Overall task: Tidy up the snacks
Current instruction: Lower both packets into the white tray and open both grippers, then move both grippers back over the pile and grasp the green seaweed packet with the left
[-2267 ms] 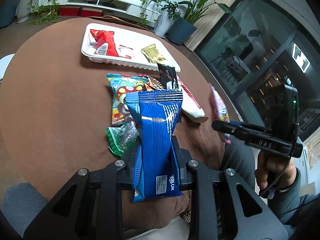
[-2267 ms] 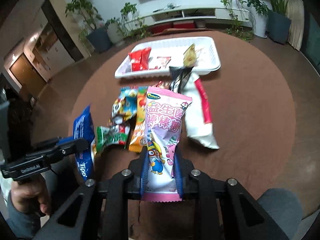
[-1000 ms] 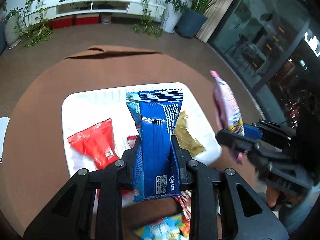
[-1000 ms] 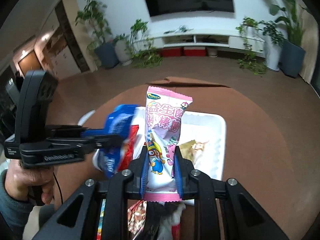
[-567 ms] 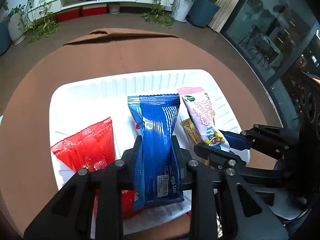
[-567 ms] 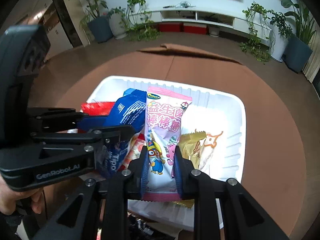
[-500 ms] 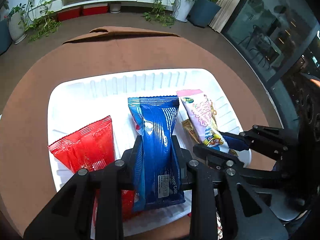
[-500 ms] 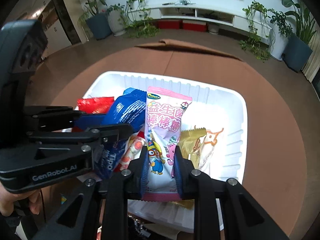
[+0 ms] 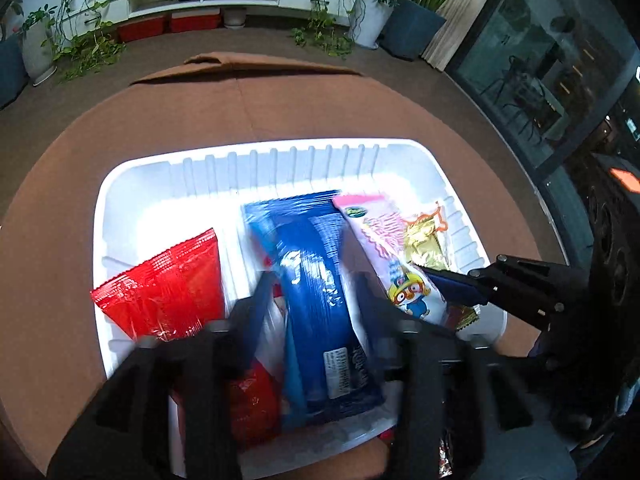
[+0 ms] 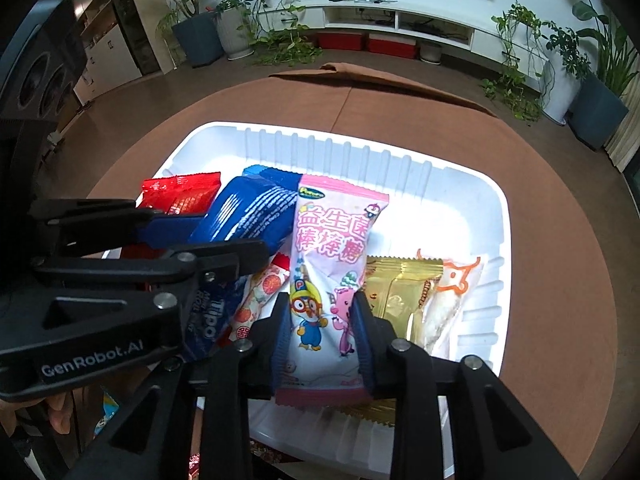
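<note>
A white tray (image 10: 496, 216) sat on a round brown table (image 10: 560, 280), and most of the visible snacks lay inside it. A blue packet (image 9: 316, 300) lay in the middle of the tray, between the fingers of the left gripper (image 9: 312, 292). Those jaws were opening and stood clear of the packet's sides, so it appeared released. Just to its right, a pink packet (image 10: 332, 264) with cartoon characters sat between the fingers of the right gripper (image 10: 320, 320). Those jaws were also opening, though the blue pads stood very close to the wrapper, and contact could not be ruled out.

Also in the tray were a red packet (image 9: 168, 288) at the left, a gold packet (image 10: 396, 292) at the right with a clear, orange-printed wrapper (image 10: 448, 300) beside it, and a small packet printed with orange circles (image 10: 260, 296) under the blue one.

Judging from this, two more snacks were just being delivered. At the near edge, outside the tray, corners of other wrappers (image 10: 108, 412) showed, so some sorting probably remained.
</note>
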The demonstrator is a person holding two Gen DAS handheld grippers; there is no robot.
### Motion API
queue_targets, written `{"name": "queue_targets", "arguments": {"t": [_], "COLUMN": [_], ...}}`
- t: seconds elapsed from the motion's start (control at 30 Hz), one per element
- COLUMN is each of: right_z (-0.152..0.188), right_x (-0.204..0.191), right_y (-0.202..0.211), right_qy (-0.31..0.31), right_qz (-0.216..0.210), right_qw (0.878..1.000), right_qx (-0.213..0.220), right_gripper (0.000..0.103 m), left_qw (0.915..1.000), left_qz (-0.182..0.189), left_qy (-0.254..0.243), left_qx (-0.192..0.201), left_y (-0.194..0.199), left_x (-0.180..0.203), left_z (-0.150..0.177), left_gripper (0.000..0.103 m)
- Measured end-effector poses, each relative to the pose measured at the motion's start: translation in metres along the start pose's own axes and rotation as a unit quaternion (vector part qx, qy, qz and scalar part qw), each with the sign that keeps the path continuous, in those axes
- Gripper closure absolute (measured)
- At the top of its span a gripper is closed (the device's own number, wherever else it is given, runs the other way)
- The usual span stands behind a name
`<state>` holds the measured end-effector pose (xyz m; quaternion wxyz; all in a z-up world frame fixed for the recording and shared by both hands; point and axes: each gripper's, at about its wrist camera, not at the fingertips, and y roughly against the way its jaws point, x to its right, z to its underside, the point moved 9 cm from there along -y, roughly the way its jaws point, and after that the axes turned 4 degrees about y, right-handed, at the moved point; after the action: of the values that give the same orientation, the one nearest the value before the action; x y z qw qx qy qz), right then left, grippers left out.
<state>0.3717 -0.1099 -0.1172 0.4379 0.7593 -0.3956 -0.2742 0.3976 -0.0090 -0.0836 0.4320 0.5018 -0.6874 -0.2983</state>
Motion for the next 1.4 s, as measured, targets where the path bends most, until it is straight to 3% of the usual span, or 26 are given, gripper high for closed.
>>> {"name": "queue_targets", "arguments": {"t": [0.03, 0.07, 0.2, 0.27, 0.4, 0.47, 0.6, 0.7, 0.9, 1.03, 1.17, 1.3, 1.4], "right_z": [0.000, 0.000, 0.000, -0.002, -0.001, 0.002, 0.017, 0.041, 0.097, 0.142, 0.171, 0.192, 0.200], "right_x": [0.000, 0.000, 0.002, 0.005, 0.006, 0.006, 0.001, -0.006, -0.014, -0.023, -0.035, -0.046, -0.053], "right_y": [0.001, 0.003, 0.013, 0.026, 0.056, 0.076, 0.119, 0.146, 0.166, 0.167, 0.161, 0.146, 0.141], "right_qy": [0.002, 0.004, -0.001, -0.007, -0.017, -0.028, -0.051, -0.072, -0.113, -0.148, -0.167, -0.172, -0.171], "right_qz": [0.003, 0.006, 0.009, 0.007, 0.006, 0.000, -0.014, -0.032, -0.055, -0.078, -0.088, -0.086, -0.088], "right_qw": [1.000, 1.000, 1.000, 1.000, 0.999, 0.997, 0.991, 0.985, 0.977, 0.972, 0.969, 0.973, 0.974], "right_qx": [0.002, 0.003, 0.011, 0.024, 0.050, 0.071, 0.124, 0.156, 0.172, 0.166, 0.160, 0.127, 0.116], "right_gripper": [0.065, 0.060, 0.058, 0.055, 0.038, 0.028, 0.013, 0.011, 0.011, 0.011, 0.012, 0.023, 0.028], "left_qw": [1.0000, 1.0000, 0.9998, 0.9996, 0.9986, 0.9976, 0.9954, 0.9937, 0.9944, 0.9945, 0.9959, 0.9932, 0.9940], "left_qz": [0.000, 0.003, 0.005, 0.010, 0.022, 0.034, 0.045, 0.048, 0.051, 0.027, 0.017, 0.000, -0.009], "left_qy": [0.002, 0.004, 0.003, 0.008, 0.009, 0.009, -0.002, -0.018, -0.049, -0.091, -0.089, -0.117, -0.109], "left_qx": [0.005, 0.008, 0.017, 0.026, 0.048, 0.060, 0.084, 0.100, 0.078, 0.045, 0.009, -0.001, 0.004], "left_y": [0.003, 0.005, 0.018, 0.030, 0.062, 0.081, 0.120, 0.147, 0.176, 0.169, 0.152, 0.142, 0.143], "left_x": [0.000, 0.000, 0.001, 0.002, 0.007, 0.012, 0.019, 0.023, 0.027, 0.027, 0.024, 0.034, 0.032], "left_z": [-0.001, -0.002, -0.002, -0.001, 0.006, 0.012, 0.033, 0.058, 0.137, 0.193, 0.242, 0.267, 0.265], "left_gripper": [0.038, 0.035, 0.035, 0.029, 0.019, 0.004, 0.000, 0.000, 0.000, 0.000, 0.000, 0.000, 0.000]}}
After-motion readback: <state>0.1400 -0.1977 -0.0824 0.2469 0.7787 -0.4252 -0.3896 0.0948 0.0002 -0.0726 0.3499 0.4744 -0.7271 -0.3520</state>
